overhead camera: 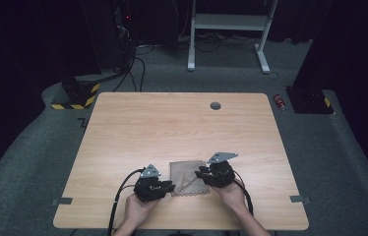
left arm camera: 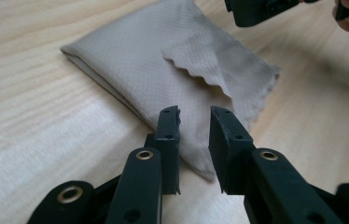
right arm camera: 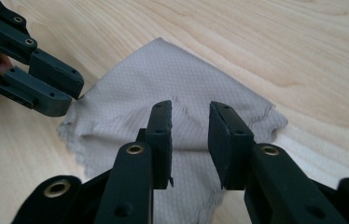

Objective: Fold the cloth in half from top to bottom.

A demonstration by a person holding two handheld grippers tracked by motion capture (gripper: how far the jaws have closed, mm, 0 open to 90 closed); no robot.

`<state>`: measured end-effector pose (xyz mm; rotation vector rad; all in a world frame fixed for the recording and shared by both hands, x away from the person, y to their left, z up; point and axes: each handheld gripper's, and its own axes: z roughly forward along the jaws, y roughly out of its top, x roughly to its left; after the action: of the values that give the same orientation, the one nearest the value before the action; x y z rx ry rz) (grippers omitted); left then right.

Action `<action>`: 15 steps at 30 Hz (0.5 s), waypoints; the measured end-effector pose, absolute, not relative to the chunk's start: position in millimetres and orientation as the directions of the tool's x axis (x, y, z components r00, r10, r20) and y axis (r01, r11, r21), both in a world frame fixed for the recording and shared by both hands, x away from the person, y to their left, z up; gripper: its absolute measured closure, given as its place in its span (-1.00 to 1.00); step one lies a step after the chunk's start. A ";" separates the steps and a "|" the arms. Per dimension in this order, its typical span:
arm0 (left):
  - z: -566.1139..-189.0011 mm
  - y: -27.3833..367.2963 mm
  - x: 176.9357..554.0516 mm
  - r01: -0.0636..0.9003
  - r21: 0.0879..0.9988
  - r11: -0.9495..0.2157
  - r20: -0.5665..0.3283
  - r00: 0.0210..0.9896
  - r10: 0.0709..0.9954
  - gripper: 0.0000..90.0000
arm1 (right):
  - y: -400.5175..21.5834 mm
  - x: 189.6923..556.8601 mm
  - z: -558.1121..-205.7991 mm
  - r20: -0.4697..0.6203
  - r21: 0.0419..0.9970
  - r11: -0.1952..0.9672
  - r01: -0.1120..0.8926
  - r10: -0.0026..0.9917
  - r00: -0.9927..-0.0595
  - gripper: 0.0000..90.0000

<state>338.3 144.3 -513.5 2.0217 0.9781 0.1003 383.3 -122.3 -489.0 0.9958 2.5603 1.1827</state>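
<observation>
- Where the person's forearms enter at the near edge of the high view, the frame cuts them off, leaving both hands on the grippers.
- The left gripper [overhead camera: 168,186] sits at the near left edge of the folded grey cloth [overhead camera: 188,178]; its jaws stand apart with nothing pinched, the cloth's edge just beyond their tips.
- The right gripper [overhead camera: 200,173] hovers at the cloth's right side, jaws apart and empty; whether the tips touch the fabric is hard to tell.
- The cloth lies flat on the wooden table [overhead camera: 172,123], near the front edge, one scalloped corner folded over.
- Beyond the table, the room is too dark to make out.
</observation>
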 end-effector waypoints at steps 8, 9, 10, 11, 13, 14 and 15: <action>-517.4 140.1 347.9 0.606 0.728 -0.322 -0.237 0.662 0.711 0.49 | -96.2 399.4 -506.3 0.078 0.688 0.532 0.493 0.622 -0.779 0.51; -518.1 140.1 348.3 0.604 0.727 -0.326 -0.230 0.662 0.713 0.48 | -94.9 399.9 -508.3 0.083 0.676 0.539 0.503 0.622 -0.778 0.53; -518.7 140.1 348.4 0.603 0.725 -0.331 -0.223 0.661 0.716 0.47 | -94.4 401.0 -510.1 0.080 0.669 0.549 0.500 0.616 -0.783 0.57; -519.5 139.7 348.3 0.607 0.723 -0.331 -0.225 0.659 0.717 0.46 | -93.8 401.2 -511.4 0.082 0.665 0.553 0.502 0.614 -0.785 0.62; -520.9 139.6 348.2 0.603 0.723 -0.338 -0.217 0.662 0.718 0.44 | -94.2 401.5 -511.3 0.070 0.666 0.566 0.486 0.600 -0.797 0.79; -521.1 139.6 348.1 0.603 0.723 -0.336 -0.218 0.661 0.718 0.43 | -94.1 400.9 -511.2 0.072 0.663 0.571 0.484 0.595 -0.801 0.89; -521.0 139.5 348.0 0.603 0.723 -0.336 -0.218 0.662 0.717 0.43 | -94.0 400.1 -511.4 0.060 0.662 0.582 0.472 0.587 -0.808 0.95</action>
<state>348.0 139.5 -521.0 2.0515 1.0209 0.1761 400.1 -94.0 -511.4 0.8926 2.6440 1.0333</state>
